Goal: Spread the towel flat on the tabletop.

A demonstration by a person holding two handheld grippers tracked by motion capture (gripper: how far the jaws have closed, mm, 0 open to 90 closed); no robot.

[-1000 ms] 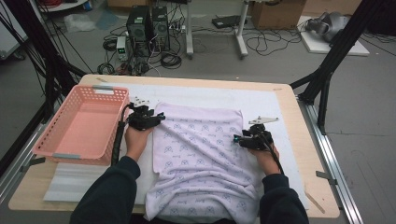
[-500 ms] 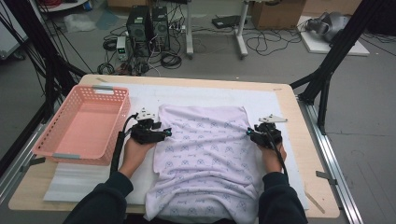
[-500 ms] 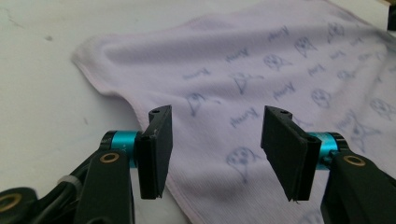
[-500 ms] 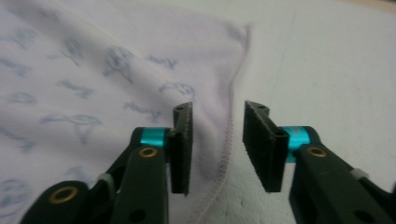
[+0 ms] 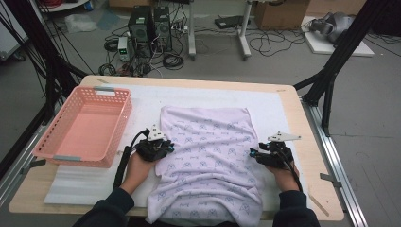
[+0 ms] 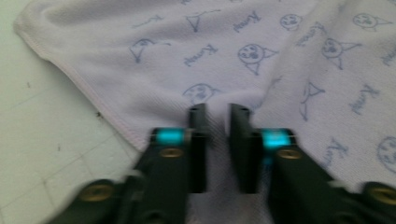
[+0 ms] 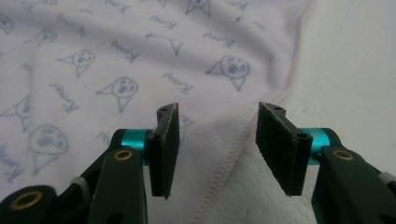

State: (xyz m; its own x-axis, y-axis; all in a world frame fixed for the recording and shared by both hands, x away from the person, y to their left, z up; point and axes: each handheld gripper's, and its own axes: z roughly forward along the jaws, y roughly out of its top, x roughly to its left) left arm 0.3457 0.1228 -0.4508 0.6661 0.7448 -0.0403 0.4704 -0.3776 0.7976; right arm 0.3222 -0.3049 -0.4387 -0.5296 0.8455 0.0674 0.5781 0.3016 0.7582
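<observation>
Grey floor (image 5: pixel 56 52) w/ cables, PC towers (image 5: pixel 150 24), black frame legs; wooden table (image 5: pixel 302 142).

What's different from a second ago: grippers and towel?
Both grippers slid toward the person along the towel's side edges. The left gripper has just closed on the left edge; the right gripper opened further, astride the right hem, not gripping. Pink basket unmoved.

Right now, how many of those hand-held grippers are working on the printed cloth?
2. The left hand-held gripper pinches the cloth's left edge, beside the pink basket. The right hand-held gripper sits at the cloth's right edge, jaws apart over the hem.
</observation>
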